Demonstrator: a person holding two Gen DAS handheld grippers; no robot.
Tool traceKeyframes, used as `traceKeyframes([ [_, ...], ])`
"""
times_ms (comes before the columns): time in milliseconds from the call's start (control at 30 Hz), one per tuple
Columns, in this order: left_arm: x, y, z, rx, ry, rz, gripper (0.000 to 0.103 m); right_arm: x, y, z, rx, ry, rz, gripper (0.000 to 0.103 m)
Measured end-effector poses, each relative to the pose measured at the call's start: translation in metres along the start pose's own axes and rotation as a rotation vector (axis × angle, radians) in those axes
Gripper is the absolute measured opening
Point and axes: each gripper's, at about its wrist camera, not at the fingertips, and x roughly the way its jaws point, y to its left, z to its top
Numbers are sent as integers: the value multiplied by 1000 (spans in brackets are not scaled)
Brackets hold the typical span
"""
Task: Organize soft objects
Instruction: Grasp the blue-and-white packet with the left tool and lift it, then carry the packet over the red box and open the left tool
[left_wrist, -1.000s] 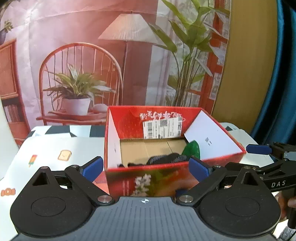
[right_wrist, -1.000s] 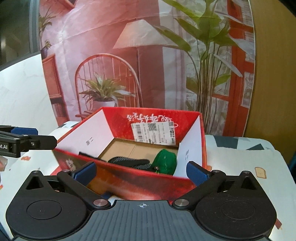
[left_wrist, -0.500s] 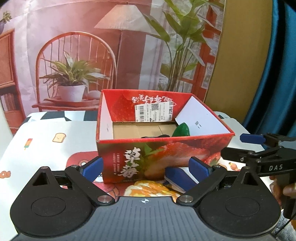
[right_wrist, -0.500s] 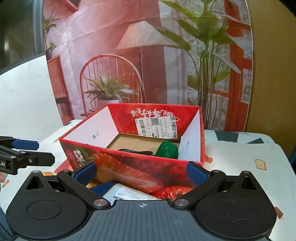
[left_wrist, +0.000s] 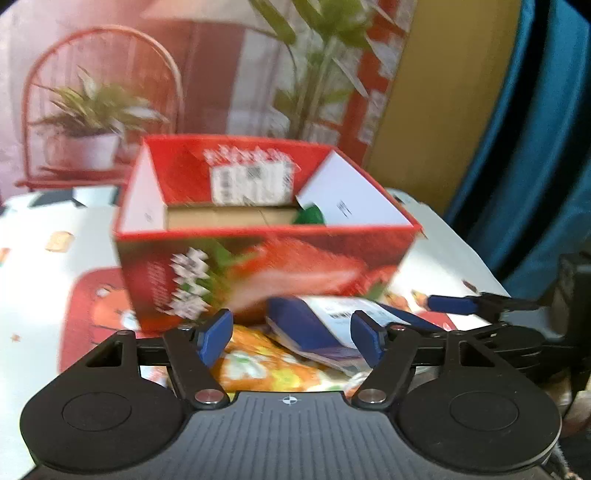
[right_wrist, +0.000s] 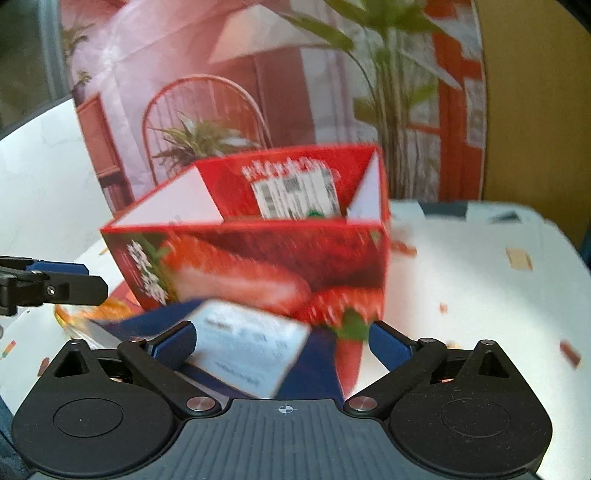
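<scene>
The blue packet (right_wrist: 251, 354) lies between the right gripper's (right_wrist: 282, 343) spread jaws, unclamped.

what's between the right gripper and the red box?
A blue packet with a white label lies between the open right gripper and the red box, per the right wrist view.

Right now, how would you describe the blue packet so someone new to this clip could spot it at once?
Find the red strawberry-printed box in the middle of the table. On the cloth just in front of it, nearest the cameras, lies the blue packet, flat, between the open right gripper's fingers. Unlike the orange packet beside it, it is dark blue with a white printed label.
</scene>
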Motion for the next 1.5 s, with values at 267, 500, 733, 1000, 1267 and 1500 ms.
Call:
traceKeyframes([
  [267, 36, -3, -7, 47, 114, 1, 68, 15, -14, -21, 70, 36, 66, 83],
  [500, 59, 5, -2, 38, 172, 19, 61, 19, -18, -23, 76, 49, 131, 70],
  [733, 73, -3, -5, 47, 202, -11, 59, 22, -15, -23, 46, 70, 148, 60],
  [1000, 56, -10, -5, 91, 166, -16, 32, 11, -4, -11, 4, 64, 137, 43],
  [1267, 16, -12, 2, 124, 80, -17, 27, -18, 8, 8, -49, 13, 151, 33],
  [1500, -28, -7, 18, 100, -58, -12, 27, -44, 27, 39, -87, -67, 177, 32],
])
